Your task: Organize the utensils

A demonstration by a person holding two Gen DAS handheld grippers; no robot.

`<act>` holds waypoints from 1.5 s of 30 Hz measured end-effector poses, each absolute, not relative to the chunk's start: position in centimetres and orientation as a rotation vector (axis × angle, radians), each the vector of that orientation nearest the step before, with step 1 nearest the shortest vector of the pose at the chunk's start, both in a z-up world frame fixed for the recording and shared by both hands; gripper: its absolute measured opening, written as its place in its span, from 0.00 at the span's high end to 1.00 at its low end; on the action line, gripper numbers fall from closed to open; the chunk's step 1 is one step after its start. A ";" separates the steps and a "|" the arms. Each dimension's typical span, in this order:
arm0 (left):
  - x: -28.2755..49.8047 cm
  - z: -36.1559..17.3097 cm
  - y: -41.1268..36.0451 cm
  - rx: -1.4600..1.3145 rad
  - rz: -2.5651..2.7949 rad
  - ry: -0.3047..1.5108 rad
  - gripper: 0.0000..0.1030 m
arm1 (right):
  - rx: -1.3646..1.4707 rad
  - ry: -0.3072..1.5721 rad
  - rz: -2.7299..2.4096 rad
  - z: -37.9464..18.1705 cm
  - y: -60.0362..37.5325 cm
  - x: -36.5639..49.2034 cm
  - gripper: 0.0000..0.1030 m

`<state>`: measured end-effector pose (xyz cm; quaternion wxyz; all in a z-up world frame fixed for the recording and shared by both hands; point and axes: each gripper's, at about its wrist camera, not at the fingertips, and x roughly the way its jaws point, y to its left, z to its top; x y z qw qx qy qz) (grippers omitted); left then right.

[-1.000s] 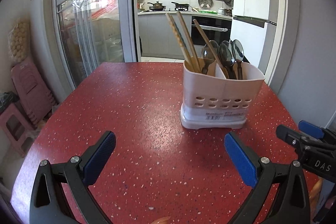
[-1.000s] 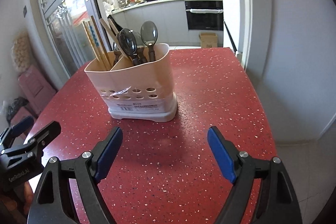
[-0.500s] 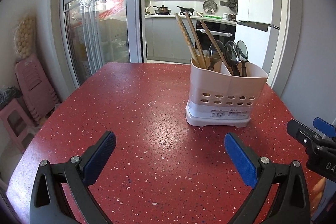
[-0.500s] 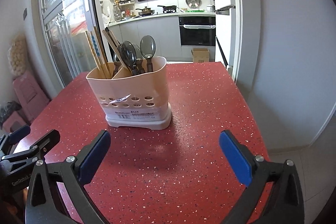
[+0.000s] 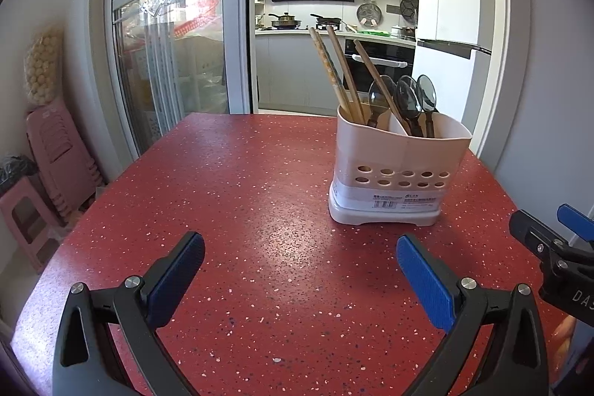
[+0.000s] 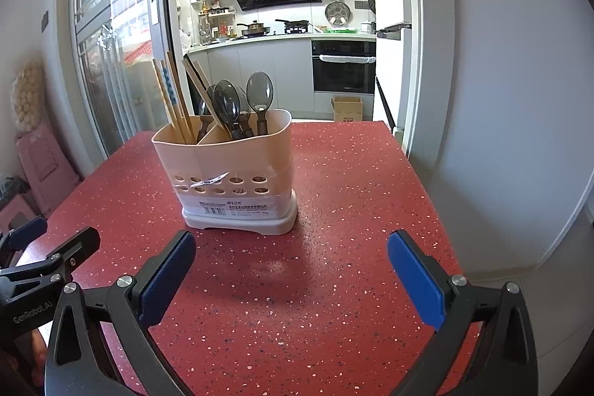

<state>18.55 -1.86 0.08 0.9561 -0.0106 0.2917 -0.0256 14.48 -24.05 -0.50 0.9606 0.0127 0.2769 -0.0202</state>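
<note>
On your red table [image 5: 237,210] you have one utensil holder [image 5: 401,169], pale plastic, split into two compartments.

- Chopsticks [image 5: 334,73]: from the left wrist you can count three sticks clearly; from the right wrist you see about four [image 6: 174,91], so call it three or four, since some overlap.
- Spoons [image 5: 408,95]: three dark bowls show from the left wrist, and three from the right wrist [image 6: 260,91].
- Ventilation holes: two rows on the holder's front wall, about ten in all.
- Barcode label: one, on the base.
- Grippers you hold: two, the left gripper [image 5: 300,251] and the right gripper [image 6: 291,247], each with two blue pads.
</note>
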 end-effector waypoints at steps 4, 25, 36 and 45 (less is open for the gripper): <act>18.6 0.1 -2.0 -0.022 -0.058 0.597 0.00 | 0.025 0.557 -0.036 -0.4 -24.1 14.6 0.00; 18.6 -0.1 -2.1 -0.021 -0.061 0.606 0.00 | 0.025 0.552 -0.025 -0.3 -23.8 14.5 0.00; 18.6 -0.1 -2.1 -0.021 -0.061 0.607 0.00 | 0.027 0.550 -0.025 -0.3 -23.8 14.4 0.00; 18.6 0.0 -2.0 -0.023 -0.056 0.609 0.00 | 0.032 0.546 -0.024 -0.3 -23.9 14.4 0.00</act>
